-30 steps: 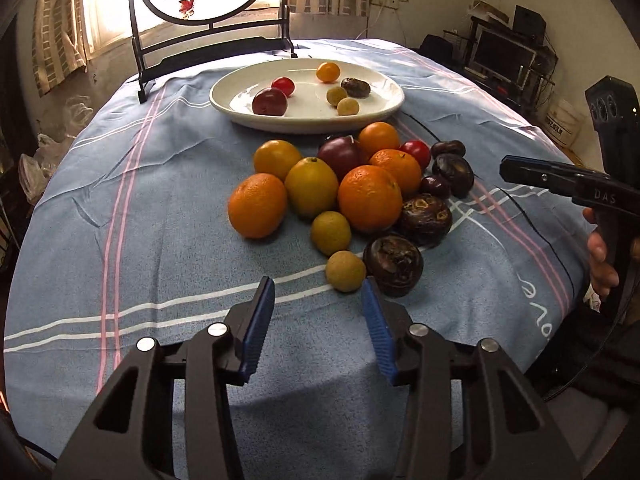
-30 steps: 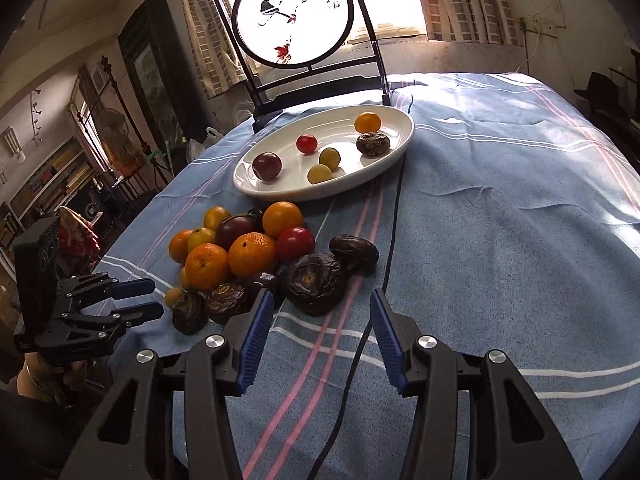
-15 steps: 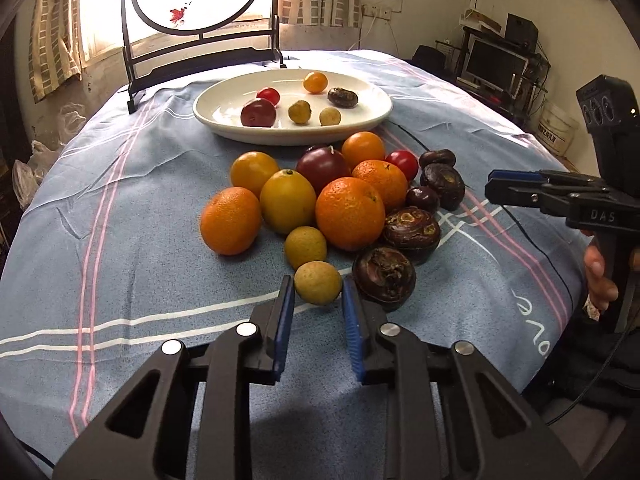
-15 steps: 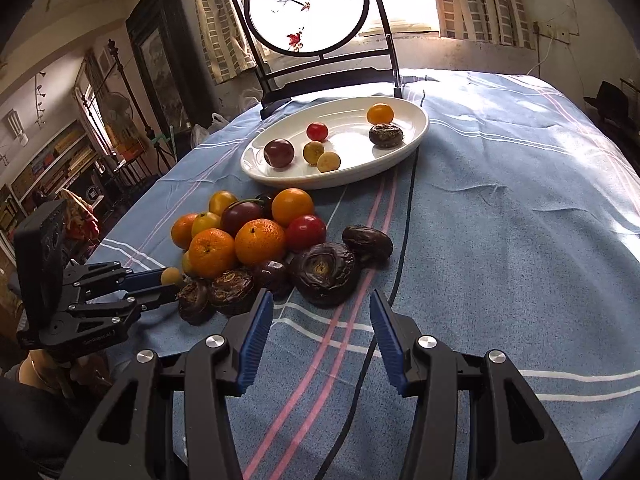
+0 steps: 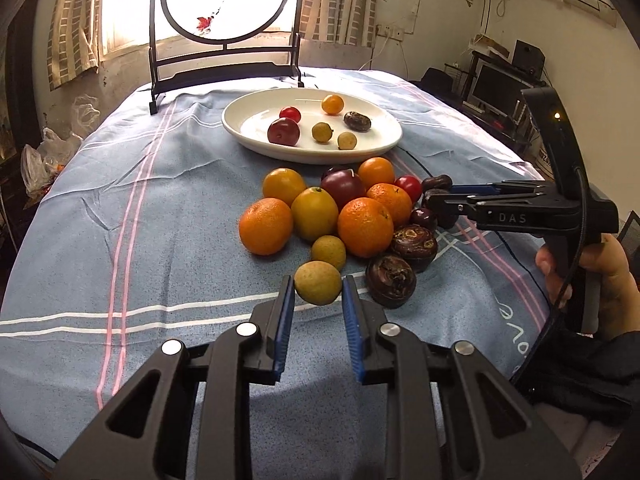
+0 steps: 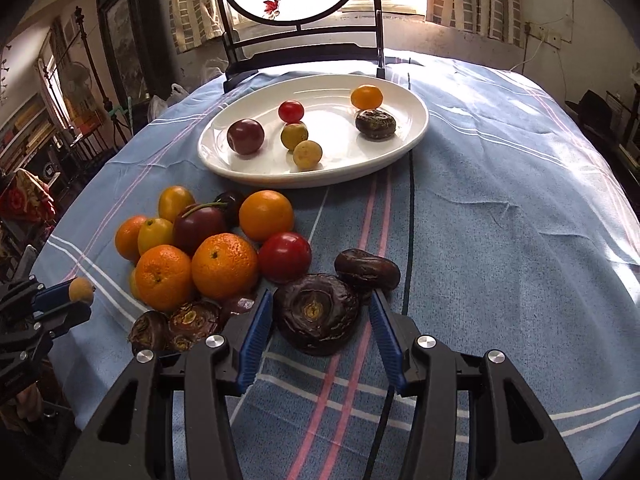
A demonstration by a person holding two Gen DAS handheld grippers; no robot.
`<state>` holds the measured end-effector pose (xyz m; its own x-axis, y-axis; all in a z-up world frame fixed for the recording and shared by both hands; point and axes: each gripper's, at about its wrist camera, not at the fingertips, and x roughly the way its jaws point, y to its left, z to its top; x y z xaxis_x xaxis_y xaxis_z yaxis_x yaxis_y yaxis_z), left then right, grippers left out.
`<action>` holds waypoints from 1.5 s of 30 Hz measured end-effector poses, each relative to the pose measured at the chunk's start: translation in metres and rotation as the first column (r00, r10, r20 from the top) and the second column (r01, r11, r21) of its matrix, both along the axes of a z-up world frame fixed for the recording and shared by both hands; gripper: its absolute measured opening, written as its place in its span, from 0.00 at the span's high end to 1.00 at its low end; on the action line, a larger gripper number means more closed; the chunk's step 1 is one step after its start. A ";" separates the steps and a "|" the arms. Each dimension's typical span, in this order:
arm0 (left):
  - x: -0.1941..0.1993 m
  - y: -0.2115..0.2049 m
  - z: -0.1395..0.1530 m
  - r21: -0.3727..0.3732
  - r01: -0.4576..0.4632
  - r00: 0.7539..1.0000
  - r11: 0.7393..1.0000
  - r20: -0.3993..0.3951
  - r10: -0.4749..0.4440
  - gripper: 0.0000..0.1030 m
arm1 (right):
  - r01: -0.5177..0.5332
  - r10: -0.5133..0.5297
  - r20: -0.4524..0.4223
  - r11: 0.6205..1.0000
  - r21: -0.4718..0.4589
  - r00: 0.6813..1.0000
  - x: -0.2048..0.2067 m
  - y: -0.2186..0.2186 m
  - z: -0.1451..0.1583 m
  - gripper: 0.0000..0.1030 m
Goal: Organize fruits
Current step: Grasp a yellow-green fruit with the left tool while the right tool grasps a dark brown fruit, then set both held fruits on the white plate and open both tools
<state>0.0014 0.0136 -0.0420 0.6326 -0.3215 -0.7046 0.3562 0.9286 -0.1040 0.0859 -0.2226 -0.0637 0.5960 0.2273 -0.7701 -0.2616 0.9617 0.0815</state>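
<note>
My left gripper (image 5: 318,285) is shut on a small tan-yellow round fruit (image 5: 318,276), held just above the blue striped cloth in front of the fruit pile (image 5: 344,208). The right wrist view shows that fruit (image 6: 81,289) in the left gripper (image 6: 78,301) at the far left. My right gripper (image 6: 320,300) is open, its blue pads on either side of a dark wrinkled fruit (image 6: 316,312) without touching it. In the left wrist view the right gripper (image 5: 438,196) reaches in over the dark fruits. A white oval plate (image 5: 376,148) behind the pile holds several small fruits.
Oranges, a plum, a red tomato and more dark fruits lie heaped on the cloth (image 6: 500,240). A black cable (image 6: 411,208) runs across the table from the plate. A black stand with a round painted screen (image 5: 224,0) rises at the far edge. A hand (image 5: 592,276) holds the right gripper.
The left jaws closed on the small tan-yellow fruit and raised it a little. The right gripper slid forward until the dark wrinkled fruit lay between its pads.
</note>
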 end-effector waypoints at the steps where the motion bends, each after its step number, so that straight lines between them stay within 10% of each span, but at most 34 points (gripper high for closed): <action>1: 0.000 0.000 -0.001 -0.004 0.000 1.000 1.000 -0.002 0.000 0.78 | 0.006 -0.006 -0.007 1.000 0.000 1.000 0.002 0.000 -0.001 0.51; 17: 0.019 -0.001 0.026 -0.051 0.004 1.000 0.999 0.030 -0.002 0.78 | -0.020 0.010 0.050 0.979 0.205 0.999 -0.015 -0.038 0.034 0.56; 31: 0.179 -0.071 0.029 -0.037 0.024 0.995 0.999 -0.091 -0.027 0.77 | 0.030 -0.041 0.039 0.966 0.255 0.998 0.116 -0.030 0.060 0.56; 34: 0.195 -0.070 0.020 -0.086 0.034 0.987 0.996 -0.155 -0.047 0.59 | 0.034 -0.042 0.028 0.967 0.252 0.999 0.129 -0.027 0.053 0.54; 37: 0.182 -0.053 0.032 -0.141 0.000 0.996 0.990 -0.091 -0.013 0.29 | 0.018 -0.040 0.083 0.968 0.252 0.996 0.114 -0.028 0.061 0.51; 45: 0.075 -0.033 0.039 -0.039 0.086 0.996 0.996 -0.012 -0.087 0.28 | -0.025 0.005 0.132 0.989 0.149 0.991 0.025 -0.037 0.053 0.51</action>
